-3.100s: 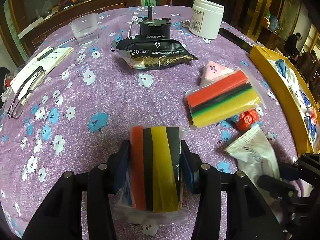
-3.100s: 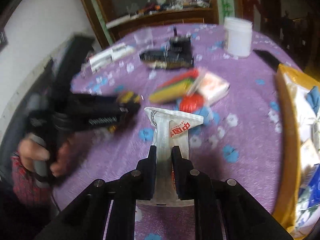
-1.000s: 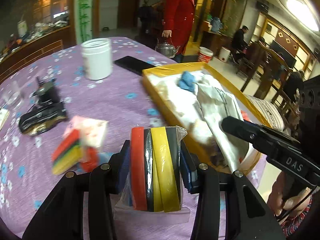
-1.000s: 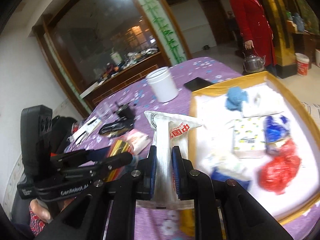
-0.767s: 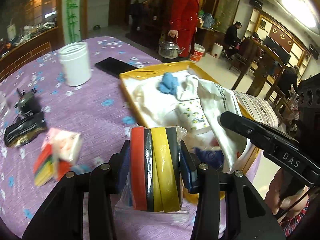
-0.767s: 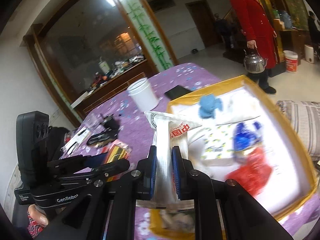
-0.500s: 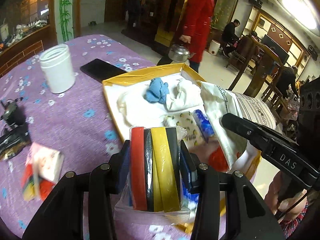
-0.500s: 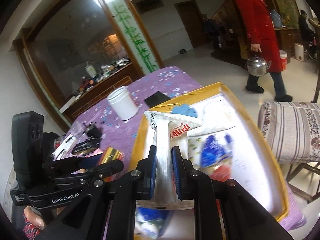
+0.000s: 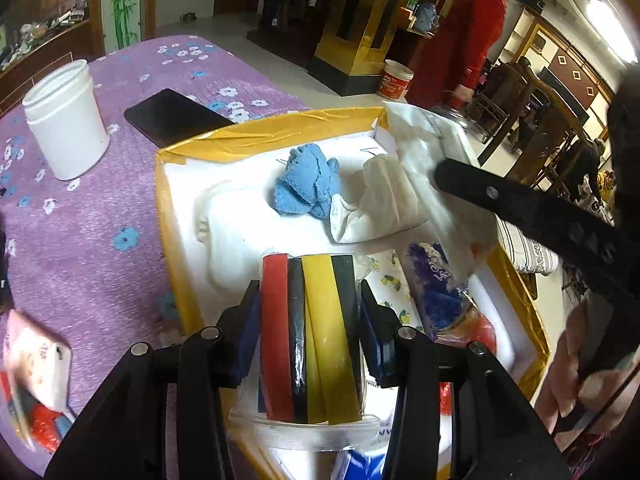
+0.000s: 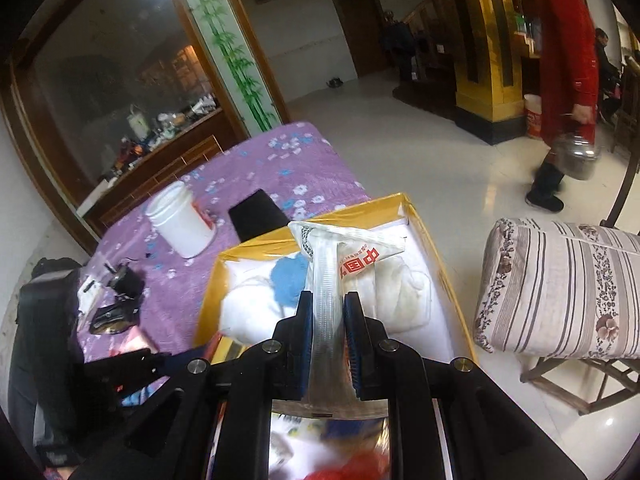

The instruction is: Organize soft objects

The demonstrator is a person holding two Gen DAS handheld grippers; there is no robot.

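My left gripper point(image 9: 310, 320) is shut on a clear-wrapped pack of red, black and yellow sponges point(image 9: 312, 332), held over the near part of the yellow-rimmed box point(image 9: 248, 142). My right gripper point(image 10: 326, 320) is shut on a white plastic packet with red print point(image 10: 340, 260), hanging above the same box point(image 10: 208, 300). Inside the box lie a blue cloth point(image 9: 308, 188), white cloths point(image 9: 380, 200), a patterned tissue pack point(image 9: 390, 280), a blue-purple packet point(image 9: 436, 296) and something red point(image 9: 484, 328). The right gripper's black body point(image 9: 540, 216) crosses the left wrist view.
On the purple flowered tablecloth point(image 9: 80, 220) stand a white jar point(image 9: 66, 120) and a black phone point(image 9: 176, 116). A tissue pack and a red item point(image 9: 32, 380) lie at the left. A striped cushioned chair point(image 10: 560, 292) stands beside the table. A person in red point(image 10: 564, 60) walks behind.
Both grippers have swung from over the table to above the yellow box, each keeping its load. The person in red has walked to the right.
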